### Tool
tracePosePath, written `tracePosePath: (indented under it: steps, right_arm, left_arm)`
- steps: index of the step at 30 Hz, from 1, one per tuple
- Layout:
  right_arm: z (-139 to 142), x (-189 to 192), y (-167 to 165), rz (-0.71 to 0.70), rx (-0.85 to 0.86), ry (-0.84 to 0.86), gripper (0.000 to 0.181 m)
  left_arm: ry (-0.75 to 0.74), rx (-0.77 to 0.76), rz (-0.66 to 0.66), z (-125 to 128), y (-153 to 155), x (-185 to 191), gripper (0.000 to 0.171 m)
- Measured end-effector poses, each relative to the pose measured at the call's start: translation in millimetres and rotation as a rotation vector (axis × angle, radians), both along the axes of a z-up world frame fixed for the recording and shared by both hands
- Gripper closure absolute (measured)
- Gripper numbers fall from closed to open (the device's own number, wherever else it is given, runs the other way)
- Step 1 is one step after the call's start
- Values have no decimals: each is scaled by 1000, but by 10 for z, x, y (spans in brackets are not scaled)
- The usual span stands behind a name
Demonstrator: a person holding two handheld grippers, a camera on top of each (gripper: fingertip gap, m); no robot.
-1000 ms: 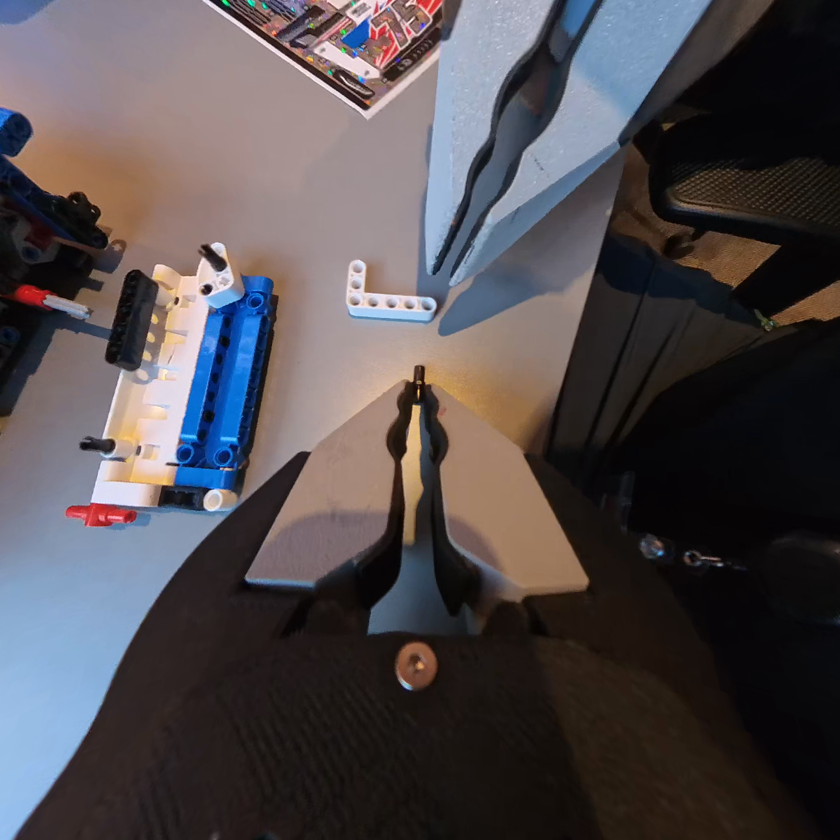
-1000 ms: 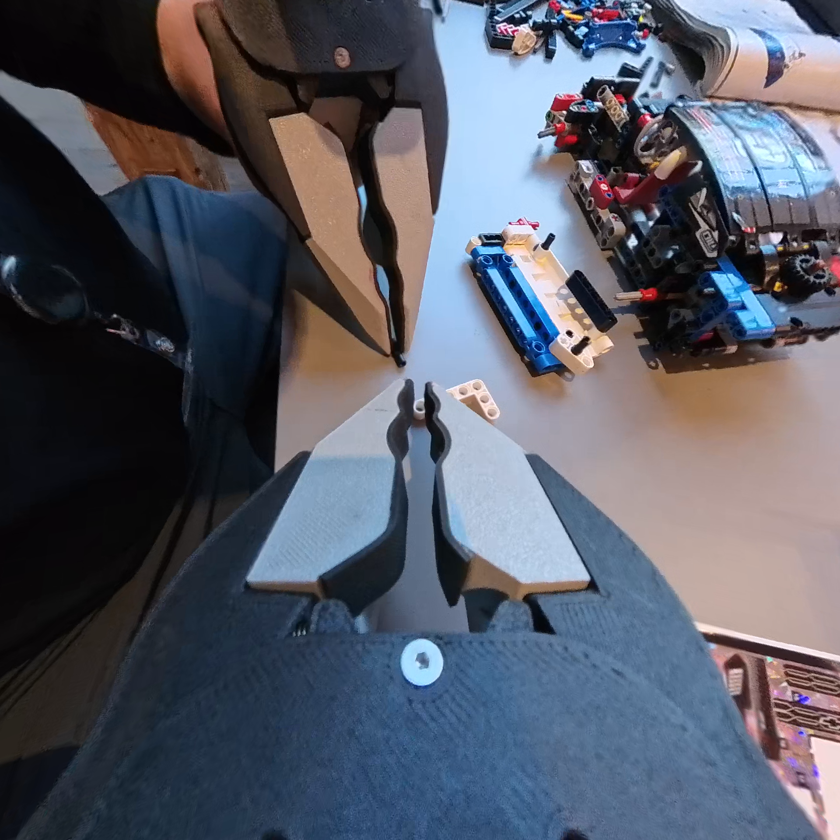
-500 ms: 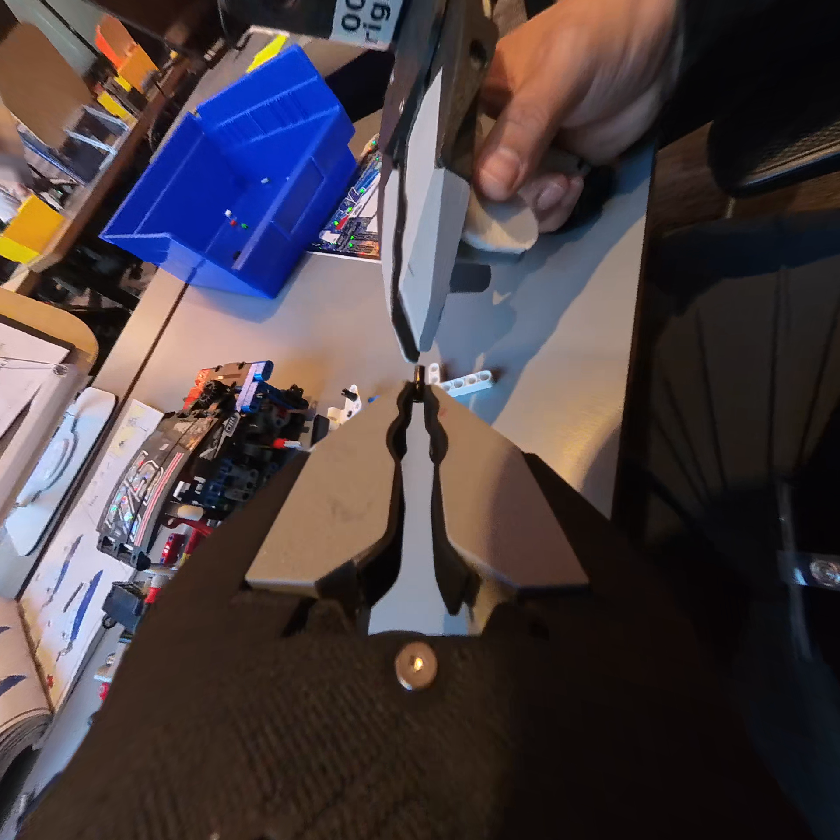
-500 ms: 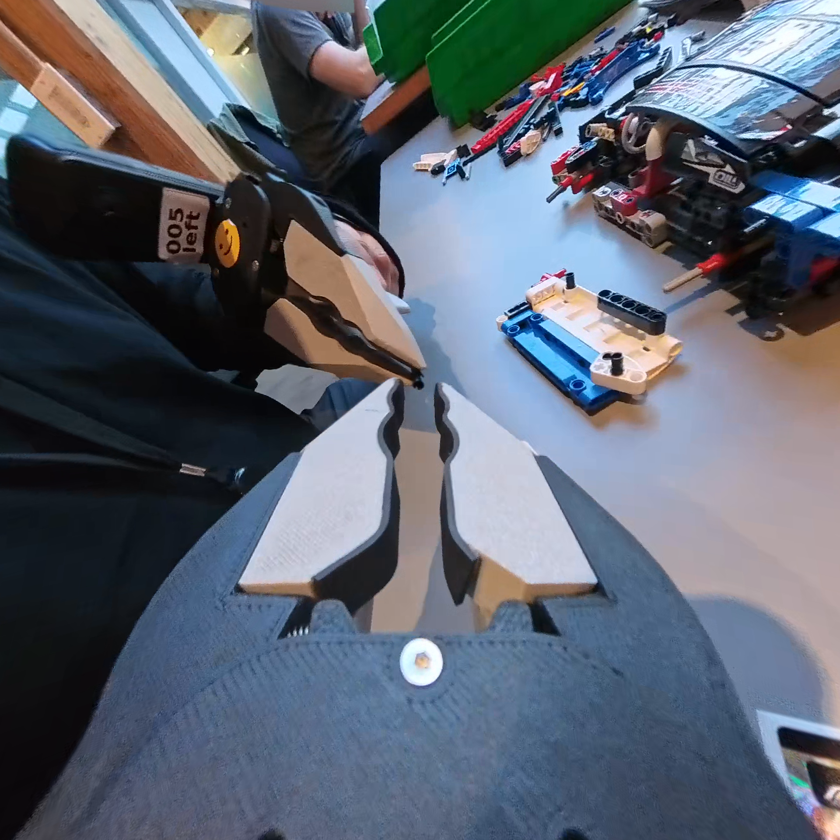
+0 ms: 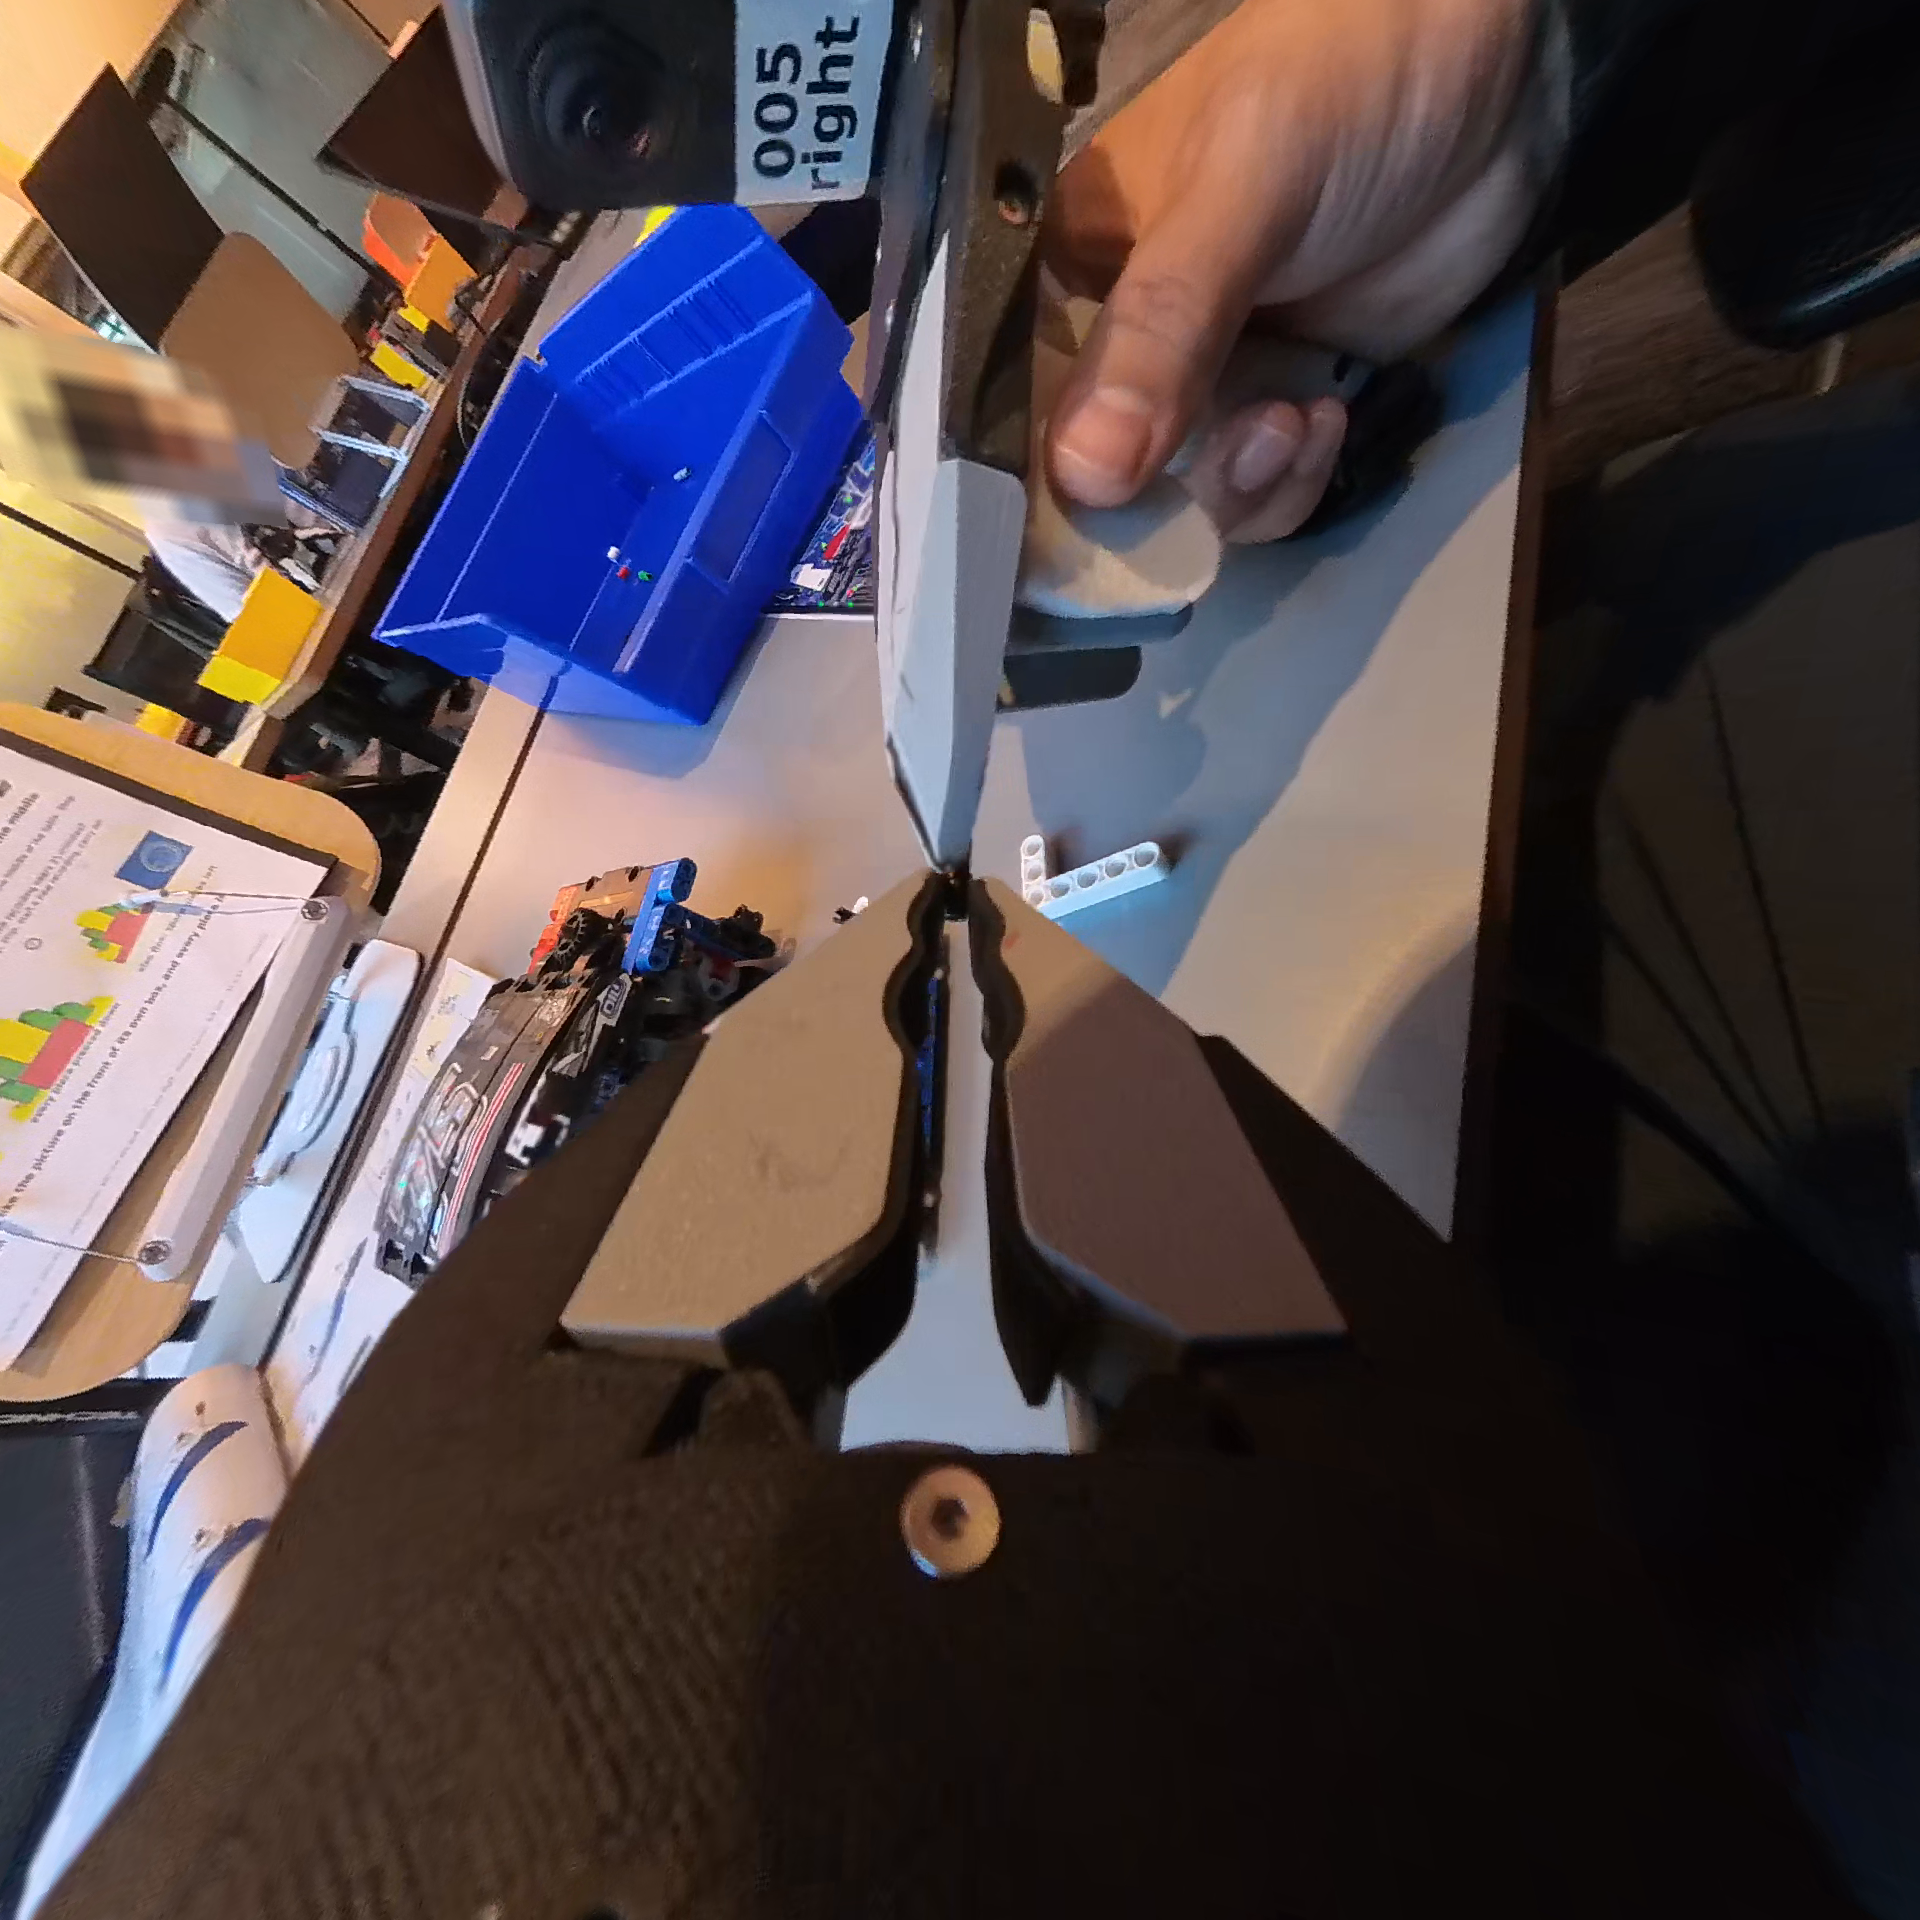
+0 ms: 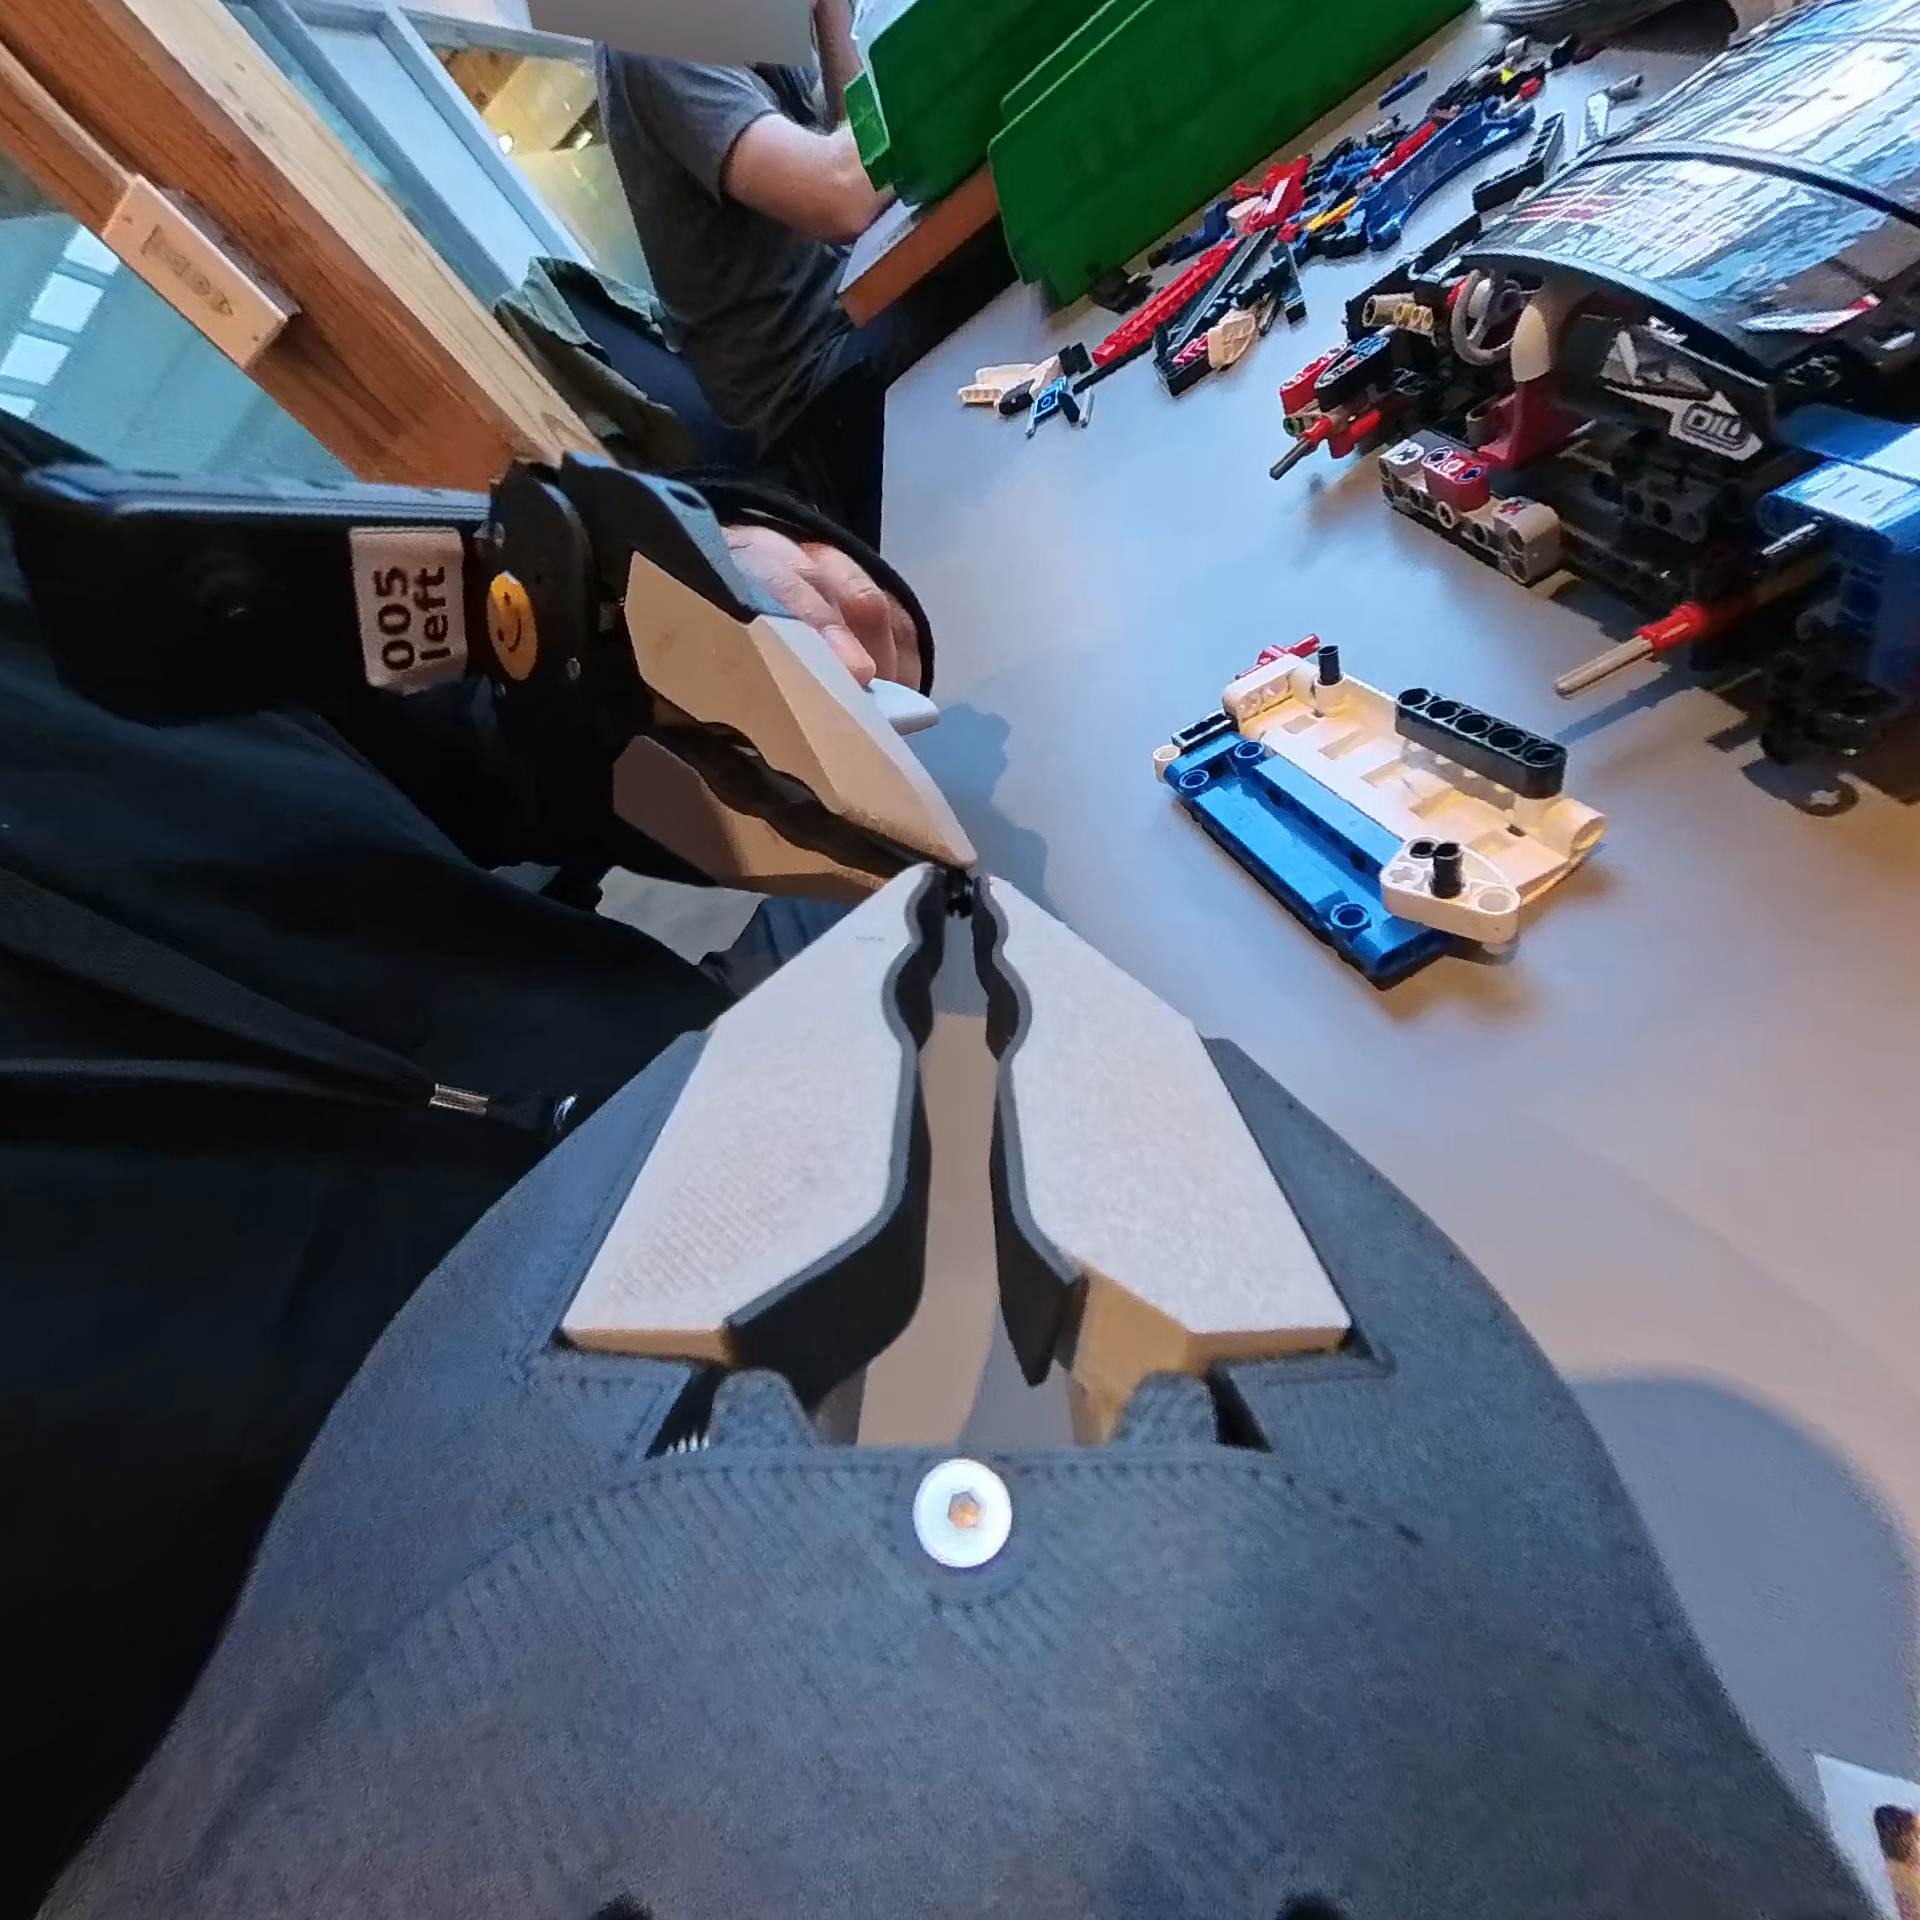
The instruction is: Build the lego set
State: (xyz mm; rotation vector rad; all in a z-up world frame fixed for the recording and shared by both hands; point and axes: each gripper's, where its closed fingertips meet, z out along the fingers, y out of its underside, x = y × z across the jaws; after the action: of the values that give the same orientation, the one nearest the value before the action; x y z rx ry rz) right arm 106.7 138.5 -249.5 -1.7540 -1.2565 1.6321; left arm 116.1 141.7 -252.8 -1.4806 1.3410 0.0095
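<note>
My left gripper (image 5: 951, 902) is shut on a small black pin (image 5: 951, 909) held at its tips above the grey table's (image 5: 1299, 831) near edge. My right gripper (image 6: 958, 896) meets it tip to tip and its fingers close around the same pin (image 6: 956, 902). In the left wrist view the right gripper (image 5: 940, 852) comes down from above, held by a hand. In the right wrist view the left gripper (image 6: 935, 847) comes in from the left. A white L-shaped beam (image 5: 1091, 878) lies on the table just behind the tips. A blue and white panel assembly (image 6: 1371, 810) lies to the right.
A large dark car model (image 6: 1662, 416) stands at the back right, with loose parts (image 6: 1247, 260) and green bins (image 6: 1143, 125) beyond. A blue bin (image 5: 644, 499) sits at the far end. A person (image 6: 727, 208) sits at the far table edge. My operator's dark clothing fills the left. Both grippers' tips are close together, under 4 cm apart.
Both grippers have lifted and tilted from looking down at the table to facing each other. The right gripper's fingers have narrowed from slightly open onto the pin held by the left.
</note>
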Motion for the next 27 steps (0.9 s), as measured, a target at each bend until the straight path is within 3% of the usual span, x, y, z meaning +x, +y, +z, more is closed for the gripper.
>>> tracePosePath:
  steps: [27]
  right_arm:
    - [5, -8, 41, -34, 18, 0, 180]
  left_arm:
    - [18, 57, 37, 31, 34, -31, 171]
